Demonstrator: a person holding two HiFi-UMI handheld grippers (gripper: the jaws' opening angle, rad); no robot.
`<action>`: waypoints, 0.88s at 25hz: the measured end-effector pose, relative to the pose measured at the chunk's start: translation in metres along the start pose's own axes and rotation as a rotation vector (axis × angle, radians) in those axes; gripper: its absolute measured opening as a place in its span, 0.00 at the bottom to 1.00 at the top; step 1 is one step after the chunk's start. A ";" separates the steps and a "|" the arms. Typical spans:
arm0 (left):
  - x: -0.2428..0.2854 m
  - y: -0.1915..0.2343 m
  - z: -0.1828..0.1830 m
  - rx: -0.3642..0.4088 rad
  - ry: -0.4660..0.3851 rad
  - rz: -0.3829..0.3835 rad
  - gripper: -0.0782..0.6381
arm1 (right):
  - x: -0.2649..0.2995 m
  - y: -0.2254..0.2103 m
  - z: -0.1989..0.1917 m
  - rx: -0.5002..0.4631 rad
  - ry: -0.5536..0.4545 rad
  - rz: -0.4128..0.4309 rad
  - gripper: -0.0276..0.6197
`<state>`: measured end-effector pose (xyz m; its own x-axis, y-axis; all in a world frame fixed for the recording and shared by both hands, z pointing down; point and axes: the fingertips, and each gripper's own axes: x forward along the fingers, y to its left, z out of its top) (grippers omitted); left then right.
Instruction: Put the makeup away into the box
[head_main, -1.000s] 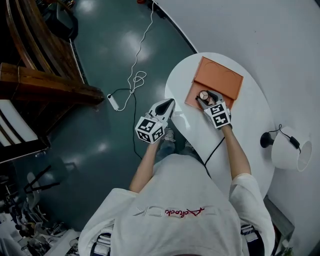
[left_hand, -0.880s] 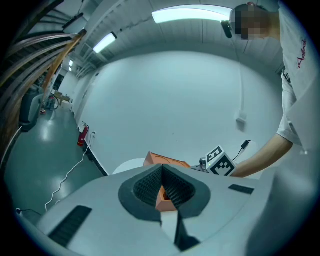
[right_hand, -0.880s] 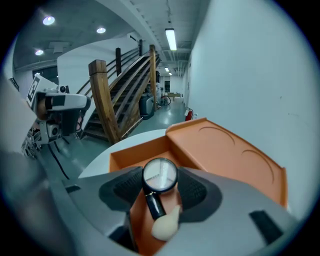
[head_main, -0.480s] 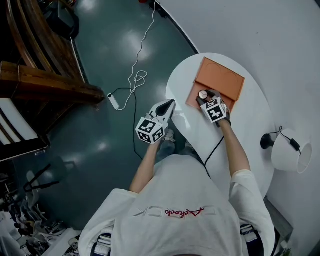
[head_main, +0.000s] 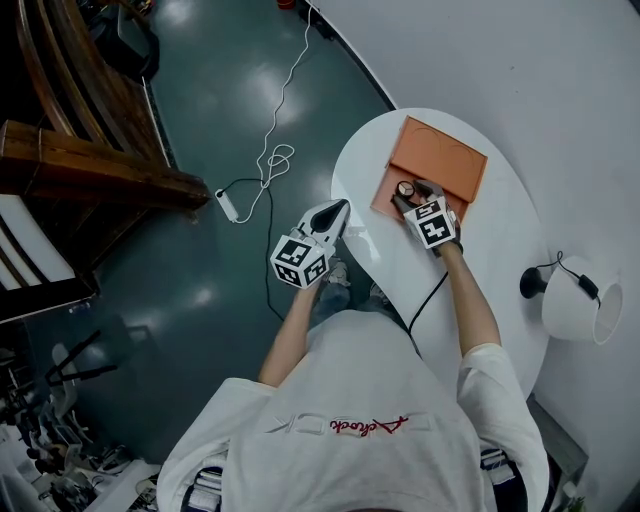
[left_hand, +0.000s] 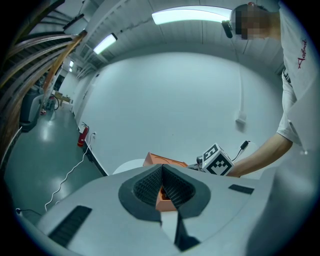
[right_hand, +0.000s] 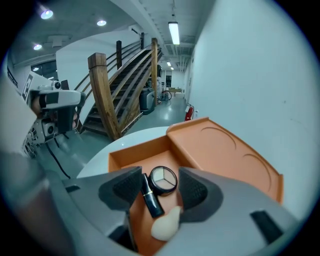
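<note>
Hovering right gripper over box, released, sponge seemingly free inside; left gripper clenched, parked clear beside box.

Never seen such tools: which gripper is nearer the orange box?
Right. The right gripper hangs over the open orange box, jaws apart. The left gripper, jaws together, hovers by the white table, clear of the box.

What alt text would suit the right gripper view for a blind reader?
The open right claw hangs over an open orange box holding a round pale compact, a black lipstick tube and a beige teardrop sponge. A wooden staircase rises behind.
</note>
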<state>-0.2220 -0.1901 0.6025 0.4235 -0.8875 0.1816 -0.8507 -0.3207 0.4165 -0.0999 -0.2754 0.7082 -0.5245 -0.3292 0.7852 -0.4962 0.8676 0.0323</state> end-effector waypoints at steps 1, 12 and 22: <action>0.000 -0.001 0.001 0.002 0.000 -0.002 0.12 | -0.002 0.002 0.001 0.000 -0.008 -0.003 0.41; -0.002 -0.022 0.012 0.044 -0.013 -0.038 0.12 | -0.033 0.009 0.000 -0.053 -0.090 -0.110 0.08; 0.004 -0.053 0.024 0.080 -0.020 -0.105 0.12 | -0.091 0.013 0.016 0.249 -0.314 -0.143 0.07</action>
<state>-0.1829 -0.1842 0.5600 0.5064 -0.8535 0.1228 -0.8242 -0.4371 0.3601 -0.0696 -0.2401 0.6278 -0.6045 -0.5702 0.5562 -0.7109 0.7013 -0.0537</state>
